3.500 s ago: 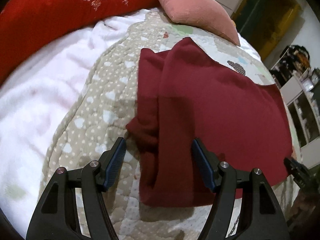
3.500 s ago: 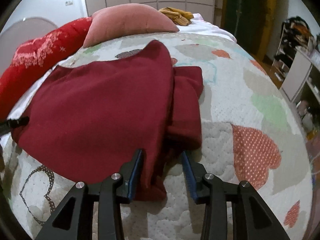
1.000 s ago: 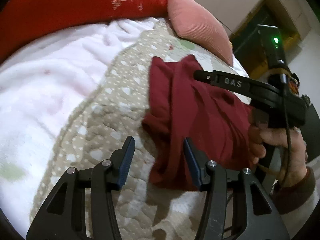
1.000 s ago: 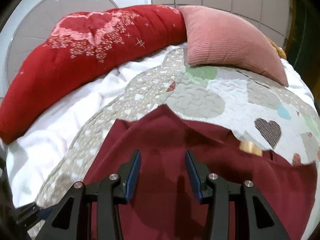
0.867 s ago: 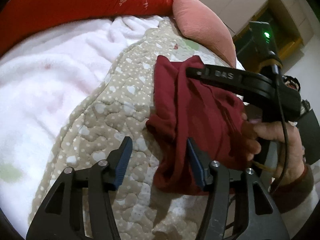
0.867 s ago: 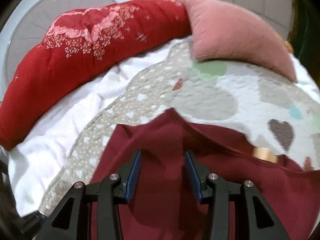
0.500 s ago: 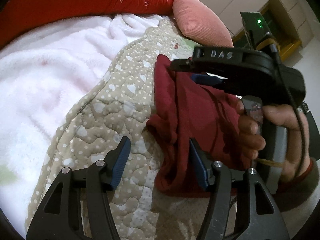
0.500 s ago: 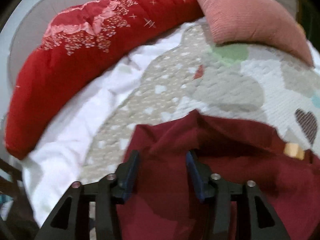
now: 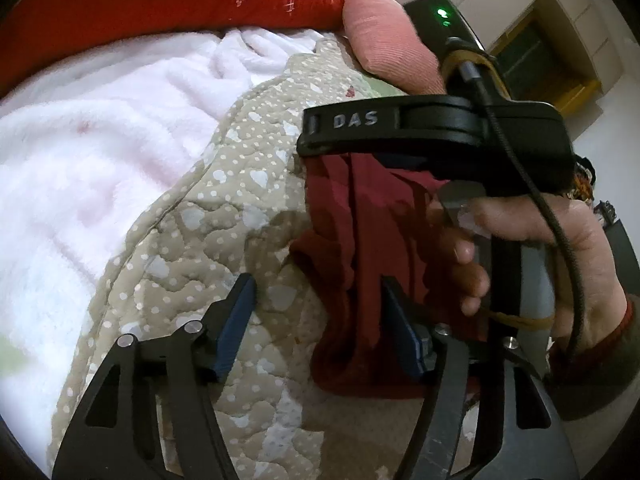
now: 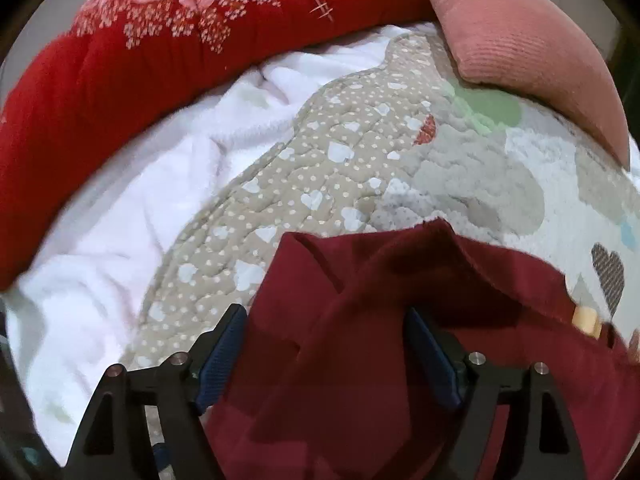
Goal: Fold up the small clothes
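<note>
The dark red garment (image 9: 360, 248) lies on the bed, on the quilted bedspread (image 9: 208, 240) with the small hearts, and it is already folded over itself into a narrow bundle with several layers. Its near left edge is bunched and a little rumpled.

The left tongs (image 9: 316, 320) stand apart. Their jaws have just been opening; the garment's edge is between them, and the right pad lies against the cloth but does not press it. The right tongs (image 10: 324, 352) are also apart, with jaws that have just been opening, and the upper folded corner of the garment sits loose between them. A hand (image 9: 560, 264) holds the right tongs directly over the bundle.

It seems that a fold was laid down and both tongs are letting go. To do this well, I would lift both tongs straight up, so the pads do not drag the top layer and open the fold. After that the rumpled near edge should be pressed flat.

Beyond the bedspread there are a white fleece blanket (image 10: 132, 216), a red bolster (image 10: 160, 40) and a pink cushion (image 10: 520, 40).
</note>
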Action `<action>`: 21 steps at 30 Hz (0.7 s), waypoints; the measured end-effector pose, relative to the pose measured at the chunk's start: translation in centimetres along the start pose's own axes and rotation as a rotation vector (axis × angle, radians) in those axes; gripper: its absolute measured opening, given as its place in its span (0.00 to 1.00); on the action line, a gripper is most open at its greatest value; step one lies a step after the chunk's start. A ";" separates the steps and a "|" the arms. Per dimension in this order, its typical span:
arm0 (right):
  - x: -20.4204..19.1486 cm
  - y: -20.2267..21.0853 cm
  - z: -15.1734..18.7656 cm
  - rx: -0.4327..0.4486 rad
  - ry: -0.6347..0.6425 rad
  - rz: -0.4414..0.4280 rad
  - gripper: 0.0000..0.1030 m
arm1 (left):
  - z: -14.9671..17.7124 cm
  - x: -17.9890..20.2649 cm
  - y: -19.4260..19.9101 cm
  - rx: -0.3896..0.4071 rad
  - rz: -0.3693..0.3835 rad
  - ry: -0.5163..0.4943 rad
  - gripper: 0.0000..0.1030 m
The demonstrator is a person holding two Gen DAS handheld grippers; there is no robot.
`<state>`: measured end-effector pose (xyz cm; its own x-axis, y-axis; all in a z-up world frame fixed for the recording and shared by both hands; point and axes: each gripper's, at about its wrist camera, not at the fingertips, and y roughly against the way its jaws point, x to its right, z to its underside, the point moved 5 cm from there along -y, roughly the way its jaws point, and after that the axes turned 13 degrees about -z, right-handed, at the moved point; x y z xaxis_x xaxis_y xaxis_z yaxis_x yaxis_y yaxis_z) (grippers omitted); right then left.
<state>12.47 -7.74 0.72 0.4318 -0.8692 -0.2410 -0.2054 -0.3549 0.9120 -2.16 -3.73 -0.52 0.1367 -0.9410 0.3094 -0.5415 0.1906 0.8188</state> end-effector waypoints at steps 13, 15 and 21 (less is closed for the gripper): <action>1.9 2.6 0.4 0.086 -0.022 -0.142 0.17 | -1.4 1.7 -1.2 0.004 0.003 0.008 0.88; 2.0 2.9 0.6 0.100 -0.030 -0.156 0.16 | -1.5 1.7 -1.3 0.010 0.012 0.012 0.88; 2.3 4.0 1.4 0.145 -0.051 -0.201 0.14 | -1.8 2.0 -1.4 -0.008 0.055 0.009 0.31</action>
<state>11.43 -11.62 3.31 0.4322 -0.7912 -0.4327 -0.2454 -0.5649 0.7878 0.31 -5.35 -0.22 0.1143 -0.9264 0.3588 -0.5416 0.2446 0.8043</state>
